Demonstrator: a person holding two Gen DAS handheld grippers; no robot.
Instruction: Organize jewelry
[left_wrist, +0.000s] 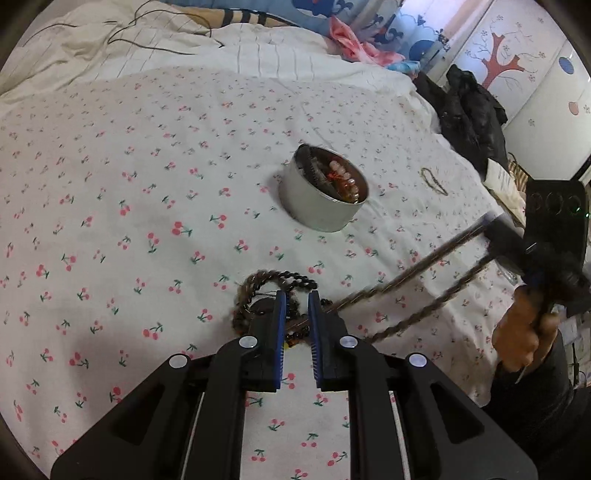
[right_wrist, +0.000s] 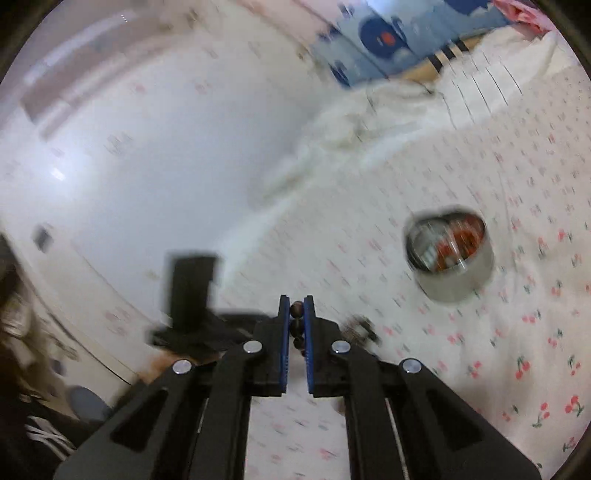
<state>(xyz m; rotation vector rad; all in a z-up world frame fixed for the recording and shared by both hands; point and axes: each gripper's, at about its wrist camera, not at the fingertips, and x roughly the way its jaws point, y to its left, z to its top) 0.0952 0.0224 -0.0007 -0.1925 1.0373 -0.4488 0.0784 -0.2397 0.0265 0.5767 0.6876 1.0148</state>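
A round metal tin sits on the cherry-print bedsheet and holds pink and orange beads; it also shows in the right wrist view. A long dark bead necklace lies coiled on the sheet at my left gripper, whose fingers are slightly apart just above the pile. Two strands of the necklace stretch up to the right gripper, held high at the right. In the right wrist view my right gripper is shut on dark beads.
A thin small bracelet lies on the sheet right of the tin. Crumpled white bedding and pillows lie at the back. A black bag sits off the bed's right edge. The right wrist view is motion-blurred.
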